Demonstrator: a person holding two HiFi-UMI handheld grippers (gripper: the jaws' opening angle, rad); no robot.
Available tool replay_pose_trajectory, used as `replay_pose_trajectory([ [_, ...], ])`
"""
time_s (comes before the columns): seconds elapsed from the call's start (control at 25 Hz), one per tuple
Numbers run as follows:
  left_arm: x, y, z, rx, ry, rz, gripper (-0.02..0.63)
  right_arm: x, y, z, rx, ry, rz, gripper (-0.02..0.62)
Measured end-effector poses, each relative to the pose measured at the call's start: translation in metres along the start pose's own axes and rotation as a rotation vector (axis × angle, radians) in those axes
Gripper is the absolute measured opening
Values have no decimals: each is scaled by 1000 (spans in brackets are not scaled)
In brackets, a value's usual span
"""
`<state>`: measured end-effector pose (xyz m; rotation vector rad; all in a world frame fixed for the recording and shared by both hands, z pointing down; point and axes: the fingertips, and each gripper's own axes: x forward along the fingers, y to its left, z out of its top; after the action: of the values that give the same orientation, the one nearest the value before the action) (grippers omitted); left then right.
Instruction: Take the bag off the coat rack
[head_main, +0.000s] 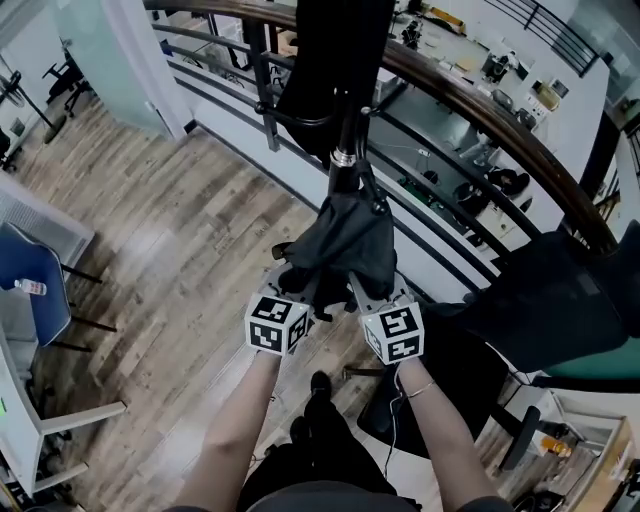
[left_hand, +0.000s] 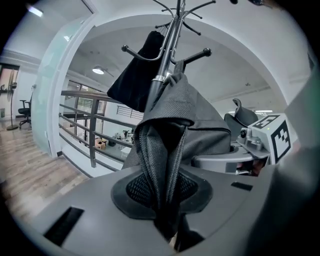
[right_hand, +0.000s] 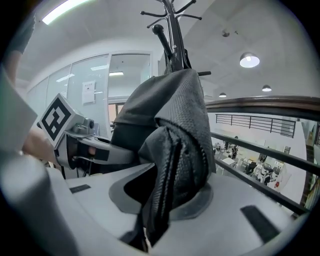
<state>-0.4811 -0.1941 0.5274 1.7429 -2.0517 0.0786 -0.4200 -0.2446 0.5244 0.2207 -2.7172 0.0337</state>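
Left hand-held gripper (left_hand: 165, 200) is clenched on a fold of the dark grey woven fabric bag (head_main: 345, 245). The right gripper (right_hand: 160, 200) pinches another fold just to its right. The bag hangs against the black metal coat rack (head_main: 345, 130), near the wooden-topped railing (head_main: 480, 100) beyond.

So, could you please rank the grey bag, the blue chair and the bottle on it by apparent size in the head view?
Largest: grey bag.
Next: blue chair, though the frame edge crops it and it stands farther off.
Smallest: bottle.
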Motion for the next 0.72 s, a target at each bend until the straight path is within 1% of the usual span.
replay_pose_trajectory([
  [0.24,-11,-13,3,-17,5,-11,55,-13,7,4,-45,3,-18,54],
  [0.44,-24,-18,6,-21,11,-8,51,-23,18,8,-78,-6,-22,38],
  [0.72,-49,-37,12,-12,-16,-16,46,-50,35,18,-88,-29,-19,34],
])
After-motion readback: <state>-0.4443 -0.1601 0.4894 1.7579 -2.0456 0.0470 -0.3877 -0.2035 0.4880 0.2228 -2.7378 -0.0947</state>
